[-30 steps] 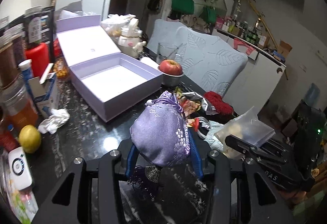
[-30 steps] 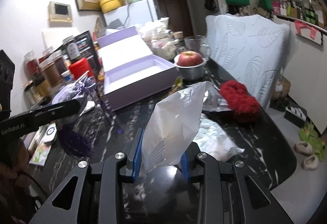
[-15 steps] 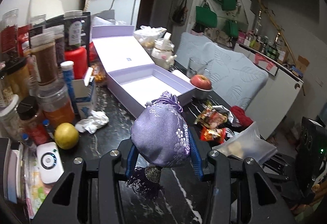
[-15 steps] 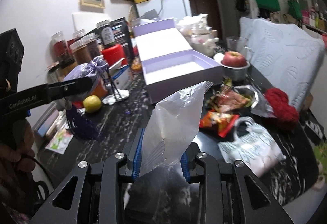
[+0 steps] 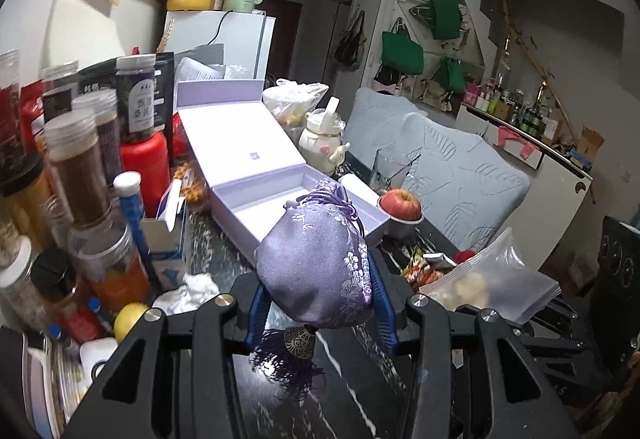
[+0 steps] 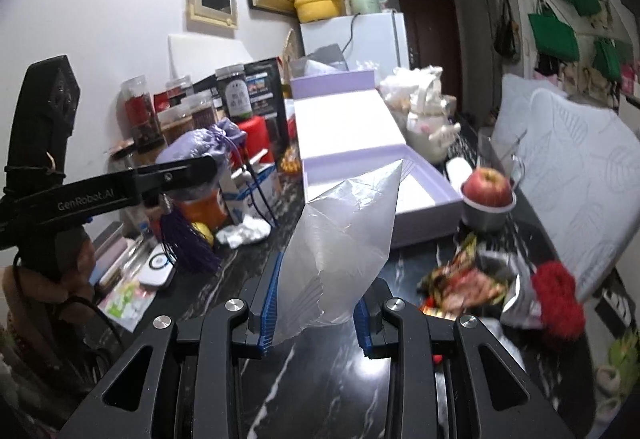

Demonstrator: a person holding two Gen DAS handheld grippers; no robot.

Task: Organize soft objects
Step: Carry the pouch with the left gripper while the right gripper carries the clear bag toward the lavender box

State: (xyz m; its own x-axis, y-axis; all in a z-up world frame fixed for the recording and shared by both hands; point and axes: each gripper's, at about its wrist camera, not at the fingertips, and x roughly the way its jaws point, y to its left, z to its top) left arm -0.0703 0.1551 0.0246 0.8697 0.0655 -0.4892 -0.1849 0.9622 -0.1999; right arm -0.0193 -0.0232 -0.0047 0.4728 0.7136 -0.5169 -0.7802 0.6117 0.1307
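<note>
"GenRobot.AI" is written on the left gripper (image 6: 200,169), which clamps the purple pouch (image 5: 316,271) above the dark table (image 6: 224,279). The right gripper (image 6: 316,315) clamps the clear plastic bag (image 6: 340,251) before the open lilac box (image 6: 420,227).

Both fisheye views are bending hard at the rims, with black vignette creeping into every corner and straight edges bowing outward. Room light is looking dim and cool, coming from overhead and behind the cameras; the far doorway (image 6: 430,39) is sinking into darkness. The white wall (image 6: 100,19) is glowing brightest. Pale glints are streaking across the glossy black countertop (image 5: 352,391), smearing into blur near the lens. The right wrist view is running softer overall, the red fuzzy item (image 6: 558,299) and the snack wrappers (image 6: 464,285) smudging out of focus. The purple pouch (image 5: 316,267) is catching a silky sheen.
</note>
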